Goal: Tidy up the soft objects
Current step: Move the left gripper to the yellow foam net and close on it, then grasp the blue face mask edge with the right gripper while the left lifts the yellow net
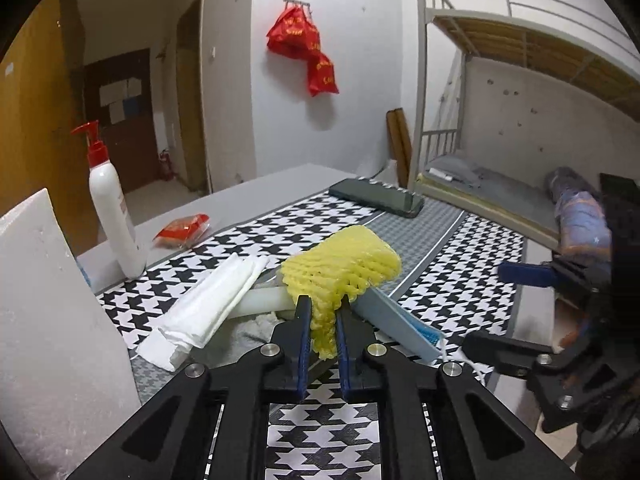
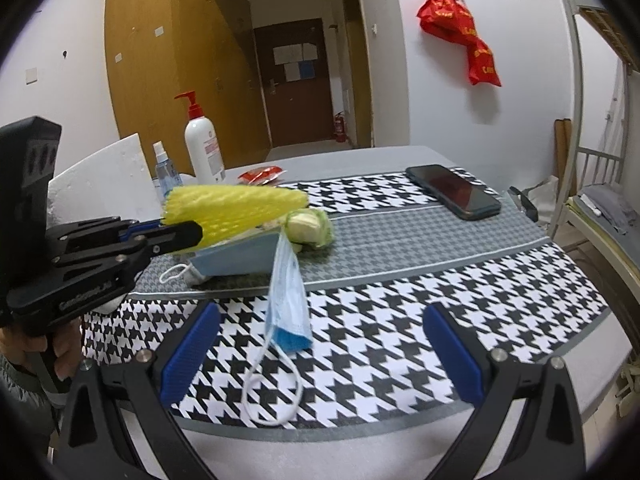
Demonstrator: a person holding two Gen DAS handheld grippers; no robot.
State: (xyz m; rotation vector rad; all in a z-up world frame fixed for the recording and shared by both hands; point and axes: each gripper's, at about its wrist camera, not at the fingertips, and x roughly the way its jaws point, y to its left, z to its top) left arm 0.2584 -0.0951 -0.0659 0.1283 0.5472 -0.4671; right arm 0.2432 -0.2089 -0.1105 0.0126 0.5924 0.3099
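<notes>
My left gripper (image 1: pixel 323 316) is shut on a yellow foam net sleeve (image 1: pixel 344 266) and holds it over a pile of soft things. The sleeve also shows in the right wrist view (image 2: pixel 236 208). In the pile lie a folded white cloth (image 1: pixel 208 306), a white foam piece (image 1: pixel 264 300) and a pale blue face mask (image 1: pixel 400 320). The mask (image 2: pixel 286 292) hangs off the pile's edge with its ear loop (image 2: pixel 272 392) on the patterned cloth. A greenish foam ball (image 2: pixel 310 226) lies behind it. My right gripper (image 2: pixel 320 356) is open and empty, just short of the mask.
A houndstooth cloth (image 2: pixel 440 280) covers the table. A white pump bottle (image 1: pixel 112 216), a small spray bottle (image 2: pixel 166 170), a red packet (image 1: pixel 182 230), a dark phone (image 2: pixel 454 190) and a white foam board (image 1: pixel 52 320) stand around. A bunk bed (image 1: pixel 500 184) is at the right.
</notes>
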